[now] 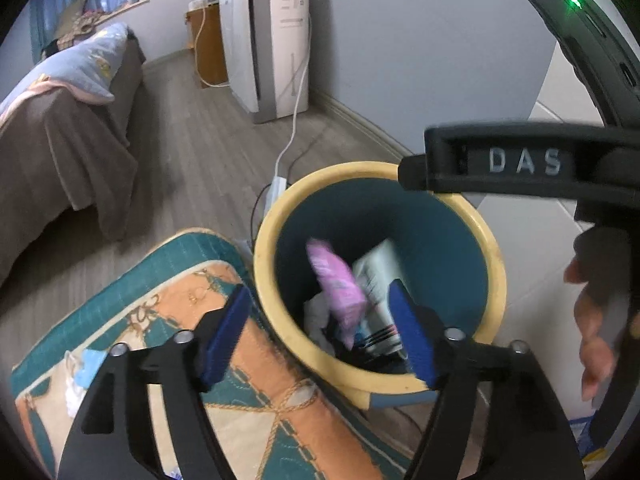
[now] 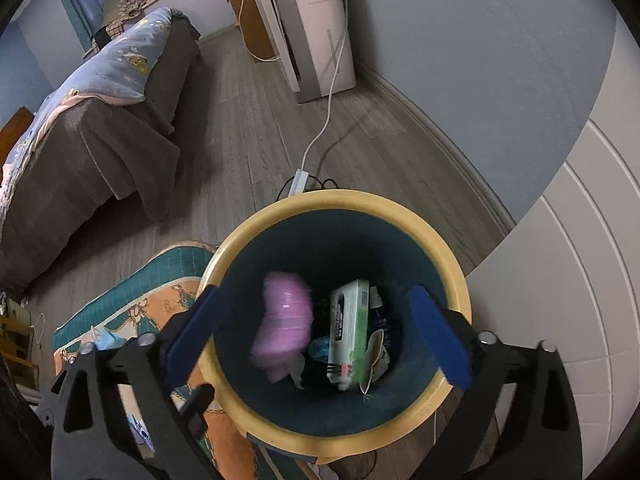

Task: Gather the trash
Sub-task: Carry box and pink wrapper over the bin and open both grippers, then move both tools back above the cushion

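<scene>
Over the bin [image 2: 404,210] now, both tools spread wide, nothing between the blue pads of either. Pink wrapper [image 2: 285,326] blurred inside the bin's mouth — probably mid-fall, though the smear makes that hard to settle. White-and-green carton [image 2: 349,334] standing on end among the other scraps at the bottom, beside the wrapper.

To do this step well: hold both tools above the yellow rim until the pieces have settled, clear of the wall so nothing bounces out. Then lift straight up, not sideways, to avoid clipping the rim and tipping the bin. Worth a glance at the patterned mat [image 1: 256,384] touching the bin's left side; a pale blue scrap [image 1: 90,362] lies there and looks like more to collect.

Left tool [image 1: 320,338] tilted steeply down, its right pad over the opening and its left pad out over the mat. Right tool [image 2: 320,338] likewise steeply down, straddling the opening — centred better than the left. Right tool's body crossing the top of the left view, fingers of a hand [image 1: 596,320] wrapped round its handle.
</scene>
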Demonstrator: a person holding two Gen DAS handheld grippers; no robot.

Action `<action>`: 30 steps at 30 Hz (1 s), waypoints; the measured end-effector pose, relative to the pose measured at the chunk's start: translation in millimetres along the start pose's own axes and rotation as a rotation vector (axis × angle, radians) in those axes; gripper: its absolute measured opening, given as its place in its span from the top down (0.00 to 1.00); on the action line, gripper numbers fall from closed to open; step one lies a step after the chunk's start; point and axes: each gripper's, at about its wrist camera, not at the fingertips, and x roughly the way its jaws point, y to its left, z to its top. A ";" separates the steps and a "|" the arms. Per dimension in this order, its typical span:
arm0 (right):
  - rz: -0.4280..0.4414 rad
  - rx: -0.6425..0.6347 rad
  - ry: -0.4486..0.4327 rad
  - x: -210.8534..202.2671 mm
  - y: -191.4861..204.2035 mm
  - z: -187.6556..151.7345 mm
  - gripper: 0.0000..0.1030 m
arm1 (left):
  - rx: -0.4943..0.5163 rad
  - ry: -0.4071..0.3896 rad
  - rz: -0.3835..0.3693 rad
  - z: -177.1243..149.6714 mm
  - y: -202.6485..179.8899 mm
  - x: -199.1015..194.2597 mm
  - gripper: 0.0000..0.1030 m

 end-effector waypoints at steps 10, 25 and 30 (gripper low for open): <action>-0.027 -0.091 0.013 -1.3 20.5 -3.1 0.06 | -0.088 0.001 0.115 -33.6 48.4 -29.2 0.07; -0.033 -0.221 -0.035 -39.3 84.1 -31.3 0.06 | -0.260 -0.032 0.265 -83.6 159.1 -135.6 0.06; 0.000 -0.255 -0.049 -57.9 113.3 -54.0 0.06 | -0.299 -0.046 0.317 -110.4 187.4 -178.7 0.05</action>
